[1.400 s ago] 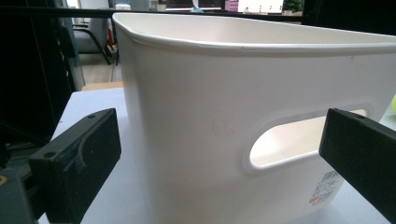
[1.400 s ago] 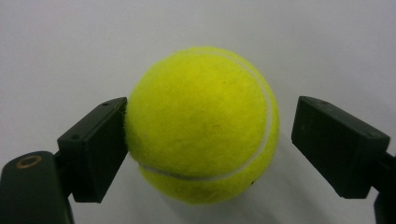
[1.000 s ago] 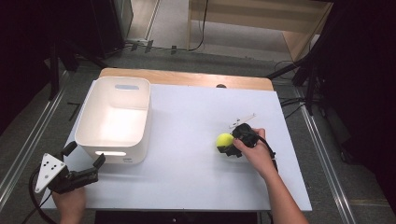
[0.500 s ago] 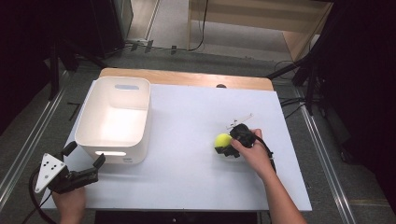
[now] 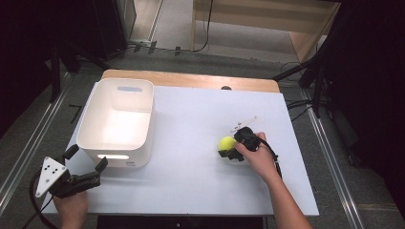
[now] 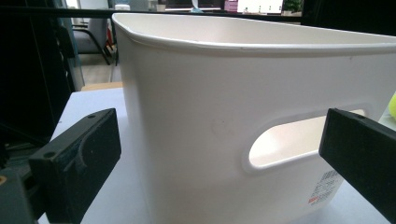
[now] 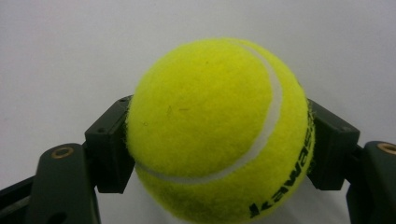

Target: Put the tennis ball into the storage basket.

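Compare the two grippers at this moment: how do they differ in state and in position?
The left gripper has its jaws wide apart and holds nothing; the right gripper is closed on the tennis ball. The left gripper sits at the table's near left corner, pointing at the white bin; the right gripper is on the table's right side. Both are black and hand-held.

Tennis ball between right gripper jaws: fuzzy yellow felt, smooth white seam, black printed lettering. Jaws: matt black plastic. Storage bin just ahead of left gripper: smooth white plastic, slight sheen, paper barcode label low on wall. Table top: matt white surface; bare wood strip along far edge.
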`<state>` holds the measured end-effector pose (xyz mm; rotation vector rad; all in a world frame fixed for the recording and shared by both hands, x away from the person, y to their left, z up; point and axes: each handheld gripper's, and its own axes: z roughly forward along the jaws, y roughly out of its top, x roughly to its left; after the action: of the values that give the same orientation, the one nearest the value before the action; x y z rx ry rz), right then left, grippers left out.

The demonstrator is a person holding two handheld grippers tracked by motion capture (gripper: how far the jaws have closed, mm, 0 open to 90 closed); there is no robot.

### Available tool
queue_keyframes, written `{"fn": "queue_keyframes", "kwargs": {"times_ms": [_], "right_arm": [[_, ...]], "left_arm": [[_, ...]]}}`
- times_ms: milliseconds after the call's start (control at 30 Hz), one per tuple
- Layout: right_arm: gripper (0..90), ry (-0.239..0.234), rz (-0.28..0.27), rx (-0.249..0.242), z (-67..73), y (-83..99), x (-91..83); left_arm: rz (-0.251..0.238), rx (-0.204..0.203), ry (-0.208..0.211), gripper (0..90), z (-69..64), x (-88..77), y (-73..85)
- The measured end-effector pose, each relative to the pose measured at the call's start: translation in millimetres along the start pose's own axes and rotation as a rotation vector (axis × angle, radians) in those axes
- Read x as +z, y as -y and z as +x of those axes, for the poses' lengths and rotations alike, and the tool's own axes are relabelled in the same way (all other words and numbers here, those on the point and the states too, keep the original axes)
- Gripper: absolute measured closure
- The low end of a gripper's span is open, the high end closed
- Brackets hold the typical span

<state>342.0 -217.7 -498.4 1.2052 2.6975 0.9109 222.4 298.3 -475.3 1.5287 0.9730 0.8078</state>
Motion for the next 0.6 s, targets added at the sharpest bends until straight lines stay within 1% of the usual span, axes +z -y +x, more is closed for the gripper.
{"fn": "queue_keyframes", "kwargs": {"times_ms": [167,400,500,600], "right_arm": [[23.3,-0.008,-0.001,0.006,-1.4,0.6,-0.4],[23.5,-0.012,0.0,-0.007,-1.5,0.0,-0.7],[23.5,-0.007,0.002,-0.005,-1.1,-0.2,-1.3],[23.6,0.008,0.003,-0.006,-0.6,-0.4,-2.1]], "left_arm": [[0.0,0.001,0.0,0.0,-0.1,0.2,0.0],[0.0,0.0,0.0,0.0,-0.1,0.1,0.0],[0.0,0.001,0.0,0.0,-0.1,0.1,0.0],[0.0,0.0,0.0,0.0,-0.1,0.1,0.0]]}}
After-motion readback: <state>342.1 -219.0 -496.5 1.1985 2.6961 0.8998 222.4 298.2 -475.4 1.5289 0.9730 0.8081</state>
